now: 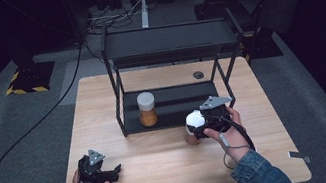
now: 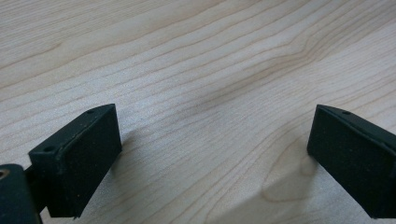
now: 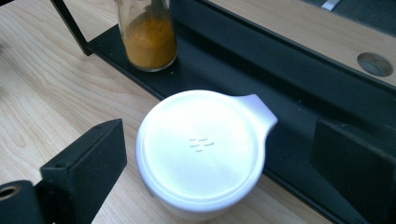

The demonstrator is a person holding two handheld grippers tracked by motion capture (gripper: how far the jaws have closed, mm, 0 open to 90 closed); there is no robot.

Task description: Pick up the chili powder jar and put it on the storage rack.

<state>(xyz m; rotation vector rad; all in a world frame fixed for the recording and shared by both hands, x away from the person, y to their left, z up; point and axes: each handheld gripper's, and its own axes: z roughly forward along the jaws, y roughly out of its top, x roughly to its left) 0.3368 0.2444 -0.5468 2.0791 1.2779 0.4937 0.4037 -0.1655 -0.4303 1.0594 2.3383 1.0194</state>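
Observation:
A jar with a white flip-top lid (image 1: 193, 118) (image 3: 201, 149) stands on the wooden table (image 1: 165, 172), just in front of a black two-tier rack (image 1: 168, 45). My right gripper (image 1: 206, 127) (image 3: 219, 163) is over this jar with a jaw on each side of the lid; both jaws stand clear of it, so it is open. A second jar (image 1: 147, 108) (image 3: 148, 37), half full of orange powder, sits on the rack's lower shelf (image 3: 243, 70). Near the table's front left, my left gripper (image 1: 114, 173) (image 2: 212, 154) rests low over bare wood, open and holding nothing.
The rack's upper shelf (image 1: 169, 39) overhangs the lower one. A round cable hole (image 1: 198, 75) (image 3: 375, 64) lies in the table behind the rack. A black cable (image 1: 17, 142) runs across the grey floor at left. Bare wood lies between the two hands.

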